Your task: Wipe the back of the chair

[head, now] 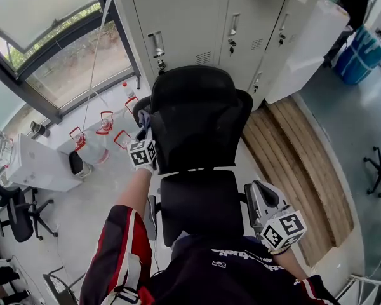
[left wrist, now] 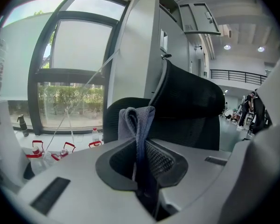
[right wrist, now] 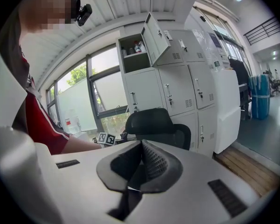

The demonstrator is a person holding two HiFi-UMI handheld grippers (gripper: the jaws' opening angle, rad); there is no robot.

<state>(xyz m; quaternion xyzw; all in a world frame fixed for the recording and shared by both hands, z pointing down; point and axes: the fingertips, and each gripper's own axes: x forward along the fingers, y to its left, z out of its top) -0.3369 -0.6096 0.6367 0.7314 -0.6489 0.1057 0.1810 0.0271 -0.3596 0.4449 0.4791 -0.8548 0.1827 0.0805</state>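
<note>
A black mesh office chair (head: 200, 122) stands in front of me, its back (left wrist: 191, 111) facing the lockers. My left gripper (head: 143, 134) is shut on a folded grey-blue cloth (left wrist: 137, 125) and holds it at the left edge of the chair back. The cloth (head: 144, 119) pokes out above the jaws. Lower right, beside the seat, my right gripper (head: 261, 199) is shut with nothing between its jaws. From the right gripper view the chair (right wrist: 154, 125) is further off, with the left gripper's marker cube (right wrist: 106, 138) to its left.
Grey metal lockers (head: 197, 24) stand just behind the chair. A wooden pallet (head: 298, 164) lies on the floor to the right. Bottles and red-handled containers (head: 101, 132) sit by the window at left. A white cabinet (head: 41, 164) and another chair (head: 19, 215) stand at far left.
</note>
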